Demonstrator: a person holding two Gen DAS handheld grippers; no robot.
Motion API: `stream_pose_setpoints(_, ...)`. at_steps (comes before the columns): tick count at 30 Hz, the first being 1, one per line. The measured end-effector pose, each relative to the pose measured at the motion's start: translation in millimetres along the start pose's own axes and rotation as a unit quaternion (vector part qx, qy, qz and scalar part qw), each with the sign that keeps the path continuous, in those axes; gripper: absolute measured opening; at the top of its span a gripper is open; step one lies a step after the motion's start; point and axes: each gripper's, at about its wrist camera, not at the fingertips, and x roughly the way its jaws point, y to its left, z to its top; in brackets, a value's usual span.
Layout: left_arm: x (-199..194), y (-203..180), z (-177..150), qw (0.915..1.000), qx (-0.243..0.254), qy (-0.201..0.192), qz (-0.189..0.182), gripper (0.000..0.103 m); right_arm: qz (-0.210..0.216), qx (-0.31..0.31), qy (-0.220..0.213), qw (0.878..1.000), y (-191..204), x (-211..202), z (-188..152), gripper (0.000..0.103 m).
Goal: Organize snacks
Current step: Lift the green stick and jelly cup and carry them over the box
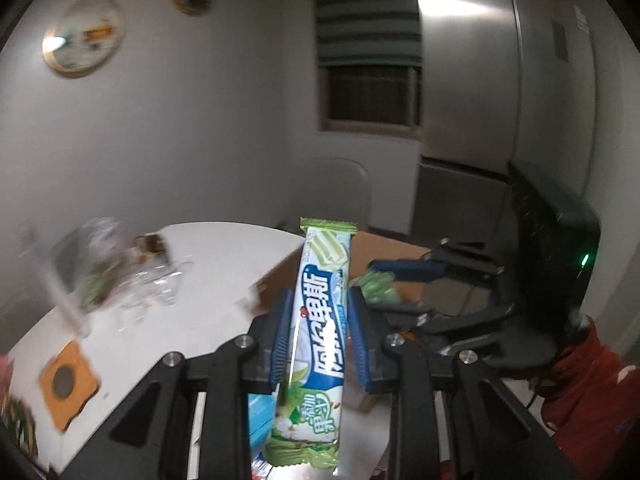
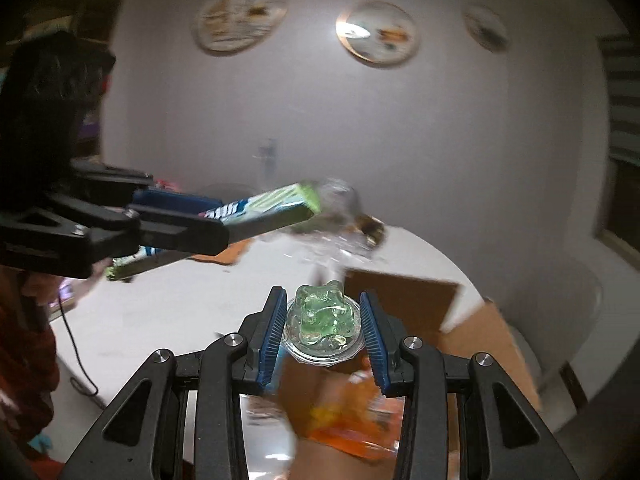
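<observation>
Two grippers, both loaded, both up in the air over the white table [image 1: 224,264]. Left gripper [image 1: 318,336] is clamping tight on a long green-and-blue wafer bar [image 1: 320,320], blue pads [image 1: 280,336] pressing its middle, bar sticking out toward 12 o'clock and trailing back toward 6. Right gripper [image 2: 324,332] is holding a clear jelly cup [image 2: 322,330] with green jelly, jaws partly closed, pads at 9 and 3 o'clock of the cup; rim looks pinched but contact is hard to confirm through the clear plastic.

Outward: in the left view an open cardboard box [image 1: 384,252] is sitting beyond the bar at 1 o'clock, the other gripper hanging over it at 2 to 3 o'clock. In the right view the box flap [image 2: 404,300] is lying at 2 o'clock, an orange snack pack [image 2: 352,420] blurred below at 6 o'clock, the left gripper with its bar at 9 to 10 o'clock. Clear plastic clutter [image 1: 120,276] is sitting at the table's far side, heavily blurred.

Step in hand, my read: carrying both snacks to the box. Doing it well means keeping squeeze steady, lowering the bar end-first so it is not catching the flap, keeping the cup level, and releasing one at a time so the grippers are not colliding.

Pose: both are tilting moderately downward, side by side, fairly close. A red sleeve [image 1: 592,384] is showing at 4 o'clock in the left view.
</observation>
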Motion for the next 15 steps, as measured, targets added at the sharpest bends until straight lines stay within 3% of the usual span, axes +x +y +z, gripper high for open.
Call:
stream_pose_setpoints(3,47,-12,19,0.9982,0.02,0.044,-0.036,0.025,-0.017,0.021,0.027,0.999,-22,11,-9,0.034)
stream_pose_setpoints(9,119,-19,23,0.9895,0.037,0.128,-0.055,0.025,-0.018,0.048,0.078,0.996,-50,35,-30,0.034)
stream_pose_setpoints(15,160,-18,20,0.9829,0.046,0.17,-0.053,0.025,-0.016,0.028,0.12,0.992,-58,57,-41,0.034)
